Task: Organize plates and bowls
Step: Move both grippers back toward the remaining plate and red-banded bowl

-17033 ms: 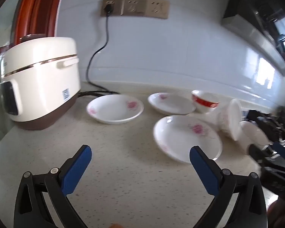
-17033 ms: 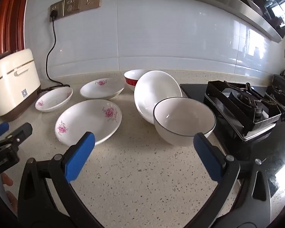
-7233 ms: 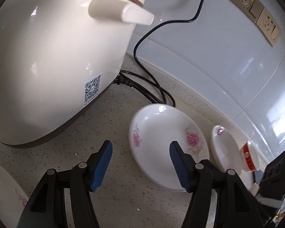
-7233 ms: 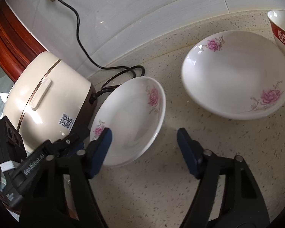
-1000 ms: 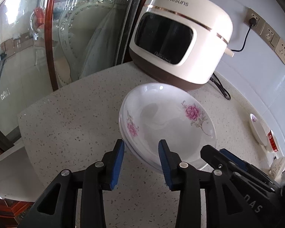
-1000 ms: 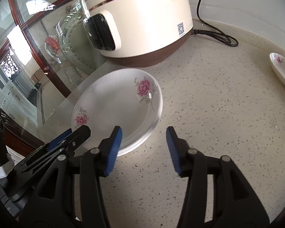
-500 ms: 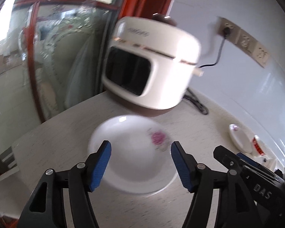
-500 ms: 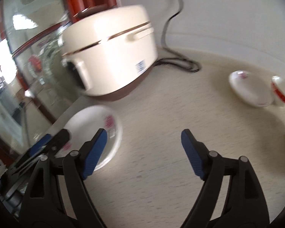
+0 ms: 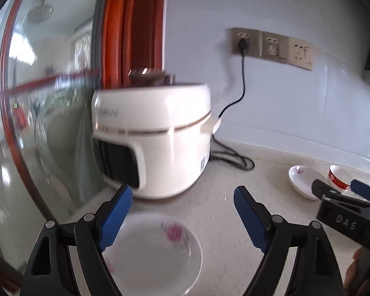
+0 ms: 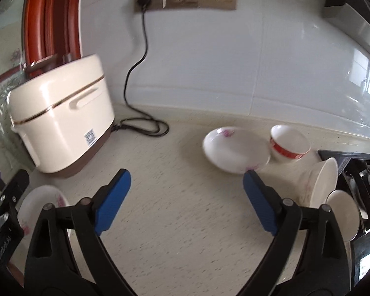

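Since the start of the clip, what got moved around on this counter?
Two flowered plates left the group by the stove and now sit stacked in front of the rice cooker. The left gripper and right gripper have let go, their jaws opening with nothing between them. The third flowered plate, red-banded bowl and leaning white dishes stayed put.

I'm in a home kitchen: speckled counter [image 10: 185, 222], rice cooker [image 10: 61, 123], tiled wall [image 10: 259, 61], gas stove [image 10: 362, 172] beside me.
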{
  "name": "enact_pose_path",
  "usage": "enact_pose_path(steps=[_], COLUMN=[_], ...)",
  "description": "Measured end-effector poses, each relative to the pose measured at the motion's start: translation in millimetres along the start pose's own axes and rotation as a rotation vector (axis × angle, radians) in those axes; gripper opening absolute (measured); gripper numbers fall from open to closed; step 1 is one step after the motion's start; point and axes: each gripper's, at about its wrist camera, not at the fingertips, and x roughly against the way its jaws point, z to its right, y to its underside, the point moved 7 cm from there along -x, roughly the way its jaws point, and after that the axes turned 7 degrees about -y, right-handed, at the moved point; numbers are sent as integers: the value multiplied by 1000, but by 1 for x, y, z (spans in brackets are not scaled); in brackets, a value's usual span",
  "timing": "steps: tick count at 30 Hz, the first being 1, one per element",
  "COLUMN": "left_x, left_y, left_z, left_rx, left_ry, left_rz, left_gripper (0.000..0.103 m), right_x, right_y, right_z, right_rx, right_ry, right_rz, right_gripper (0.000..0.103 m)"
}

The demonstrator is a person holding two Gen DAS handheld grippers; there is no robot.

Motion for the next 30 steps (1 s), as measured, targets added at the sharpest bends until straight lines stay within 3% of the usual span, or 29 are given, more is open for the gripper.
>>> enact_pose_path(steps=[4, 9, 16, 30], left_x=[-3, -15, -28, -96], left_y=[-11, -22, -30, -24], left_z=[12, 31, 60, 117], left_rx=[-28, 21, 18, 123], left_ry=[31, 190, 244, 415], left_rz=[41, 8, 19, -180], left_gripper=[89, 92, 95, 95], right_x=[-3, -11, -35, -77], right_y=[-7, -10, -12, -6], right_z=[15, 27, 50, 110], right_rx=[-36, -67, -140, -304], right_ry=[13, -7, 23, 74], right_rz=[12, 40, 23, -40], right_gripper=[95, 95, 95, 95])
